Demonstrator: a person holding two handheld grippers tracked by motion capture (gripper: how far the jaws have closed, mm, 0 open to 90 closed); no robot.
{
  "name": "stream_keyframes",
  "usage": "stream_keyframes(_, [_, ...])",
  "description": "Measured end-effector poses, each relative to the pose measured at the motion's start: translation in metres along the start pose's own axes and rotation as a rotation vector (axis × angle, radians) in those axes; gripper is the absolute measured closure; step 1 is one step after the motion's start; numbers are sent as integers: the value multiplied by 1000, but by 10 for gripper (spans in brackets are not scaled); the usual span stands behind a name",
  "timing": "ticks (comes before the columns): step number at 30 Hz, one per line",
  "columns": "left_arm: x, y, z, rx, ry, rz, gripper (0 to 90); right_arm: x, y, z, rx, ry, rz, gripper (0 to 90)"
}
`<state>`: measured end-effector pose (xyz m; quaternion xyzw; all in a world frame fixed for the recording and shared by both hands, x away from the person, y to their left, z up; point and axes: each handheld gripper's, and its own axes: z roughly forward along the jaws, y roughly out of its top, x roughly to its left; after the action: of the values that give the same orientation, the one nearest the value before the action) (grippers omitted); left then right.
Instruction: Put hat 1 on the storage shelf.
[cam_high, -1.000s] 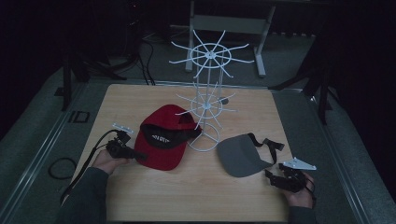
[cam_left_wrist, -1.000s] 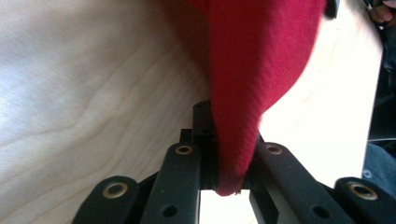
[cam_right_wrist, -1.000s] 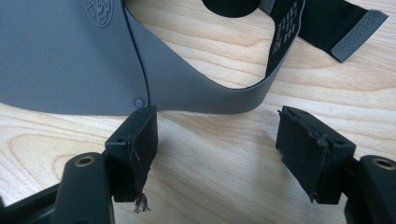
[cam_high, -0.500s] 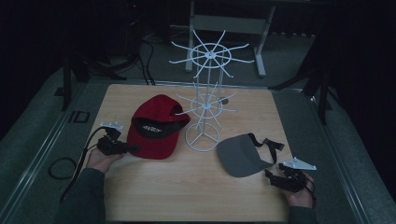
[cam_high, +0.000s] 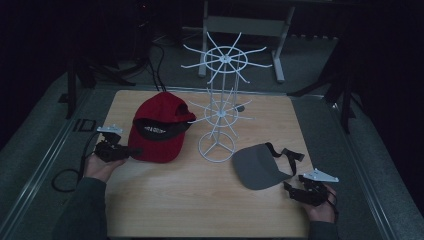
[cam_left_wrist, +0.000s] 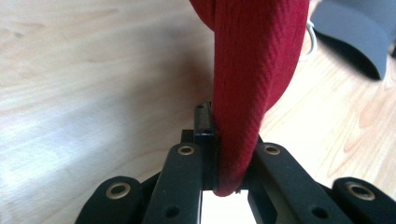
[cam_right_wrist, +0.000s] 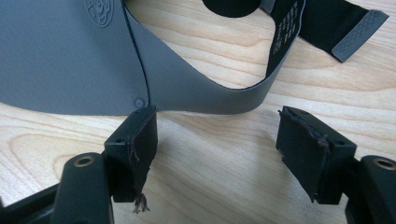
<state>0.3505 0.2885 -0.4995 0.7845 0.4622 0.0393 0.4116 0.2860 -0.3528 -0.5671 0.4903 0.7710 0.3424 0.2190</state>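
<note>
The red baseball cap (cam_high: 159, 131) is pinched at its brim edge by the left gripper (cam_high: 131, 150); in the left gripper view the red fabric (cam_left_wrist: 252, 93) is seen pressed between the two black jaws. The cap is held near the left edge of the wooden worktop (cam_high: 200, 200), its far side close against the lower arms of the white wire display stand (cam_high: 219, 107), which is placed at the middle of the worktop towards the far edge. The grey visor (cam_high: 260, 167) is laid flat towards the near right corner, its black strap (cam_high: 285, 152) spread beside it. The right gripper (cam_high: 291, 189) is held just beside the visor's near edge, jaws spread wide; the visor band (cam_right_wrist: 210, 100) is seen just ahead of the pads, nothing gripped.
</note>
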Motion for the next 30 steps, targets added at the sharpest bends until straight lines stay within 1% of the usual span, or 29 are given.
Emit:
stream_keyframes(1, [0, 1, -3, -12, 22, -2, 861, 0, 0, 0, -1, 0, 0, 288])
stream_keyframes(2, [0, 1, -3, -12, 22, -2, 861, 0, 0, 0, -1, 0, 0, 288])
stream_keyframes(7, [0, 6, -12, -37, 59, -2, 860, 0, 0, 0, 0, -1, -1, 288])
stream_keyframes(9, [0, 7, -13, -42, 64, 1, 861, 0, 0, 0, 0, -1, -1, 288])
stream_keyframes(11, [-1, 10, -17, -64, 79, 2, 860, 0, 0, 0, 0, -1, -2, 287])
stream_keyframes(12, [-1, 10, -17, -64, 79, 2, 860, 0, 0, 0, 0, -1, -2, 287])
stream_keyframes(13, [-1, 11, -19, -80, 88, -1, 860, 0, 0, 0, 0, -1, -2, 287])
stream_keyframes(15, [0, 12, -21, -86, 92, 0, 860, 0, 0, 0, 0, -1, -2, 287])
stream_keyframes(18, [0, 13, -25, -103, 94, -9, 860, 0, 0, 0, 0, -1, -2, 288])
stream_keyframes(30, [-3, 20, -36, -149, 114, -8, 860, 0, 0, 0, 0, -2, -3, 287])
